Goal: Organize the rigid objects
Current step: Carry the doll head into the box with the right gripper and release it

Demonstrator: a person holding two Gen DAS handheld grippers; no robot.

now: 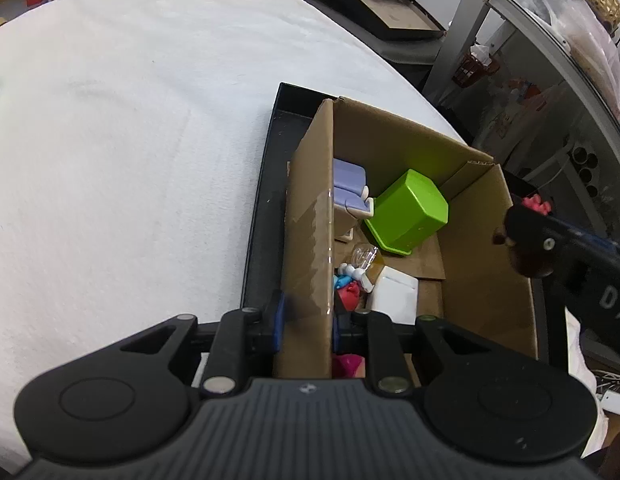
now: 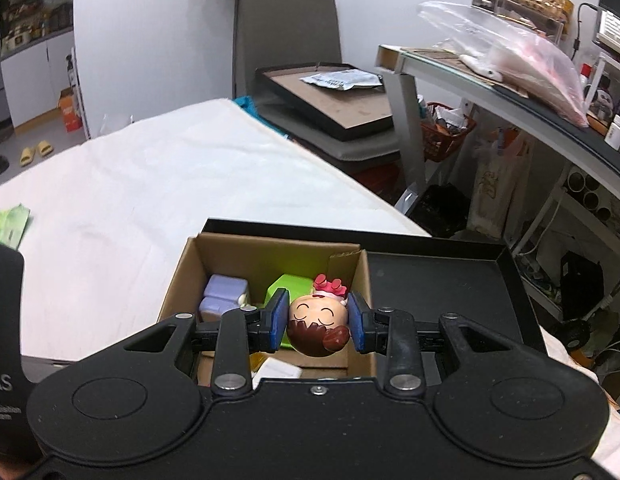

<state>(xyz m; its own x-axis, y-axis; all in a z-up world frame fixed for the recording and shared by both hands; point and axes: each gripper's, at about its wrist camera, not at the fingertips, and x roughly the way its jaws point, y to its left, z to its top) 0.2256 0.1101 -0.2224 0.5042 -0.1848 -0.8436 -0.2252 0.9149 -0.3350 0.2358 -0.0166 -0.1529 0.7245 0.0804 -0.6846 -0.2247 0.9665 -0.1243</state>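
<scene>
Between my right gripper's (image 2: 318, 322) blue pads (image 2: 279, 320) I have the doll head (image 2: 316, 326), face up, brown hair toward me and its pink bow pointing away; the jaws are closed on its cheeks, and it hangs above the cardboard box (image 2: 182, 276). On my left gripper's body at the left edge of the right wrist view I can read "AS" and part of "acquisition system"; in the left wrist view the right gripper's body shows a "D" and part of another letter.

My left gripper (image 1: 306, 320) is clamped on the box's near-left wall, one pad (image 1: 279, 316) outside it, the other inside.

Inside the box, nearest me, lie a white block (image 1: 394, 292) and a small red-and-blue figure (image 1: 348, 286) against the gripped wall, with a clear bulb-like thing (image 1: 364, 258) just beyond them. Farther in are a green tub (image 1: 408, 210) tilted on its side and a lavender-and-cream toy (image 1: 350, 190) beside the wall. The box sits in a black tray (image 1: 262, 216), which rests on the white cloth (image 1: 130, 140).
</scene>
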